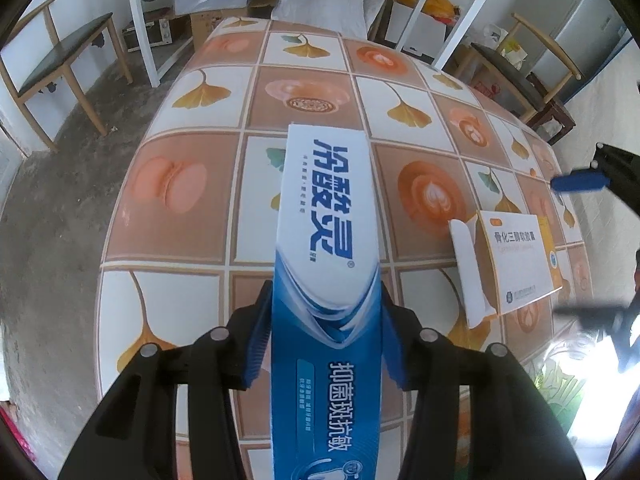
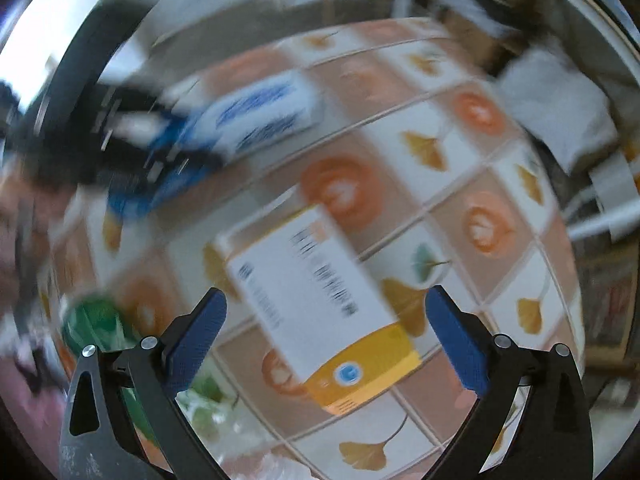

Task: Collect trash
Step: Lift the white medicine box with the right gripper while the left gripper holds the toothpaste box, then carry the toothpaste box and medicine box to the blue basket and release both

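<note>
Your left claw (image 1: pixel 326 336) is clamped on the toothpaste box (image 1: pixel 326 240), lifted above the tabletop (image 1: pixel 192 240), so one piece of trash is in hand but not yet binned. Your right claw (image 2: pixel 326 332) is spread wide, with the medicine box (image 2: pixel 320 304) lying on the tabletop between its fingers, not yet gripped. No bin is clearly visible; that box is what remains.
</note>
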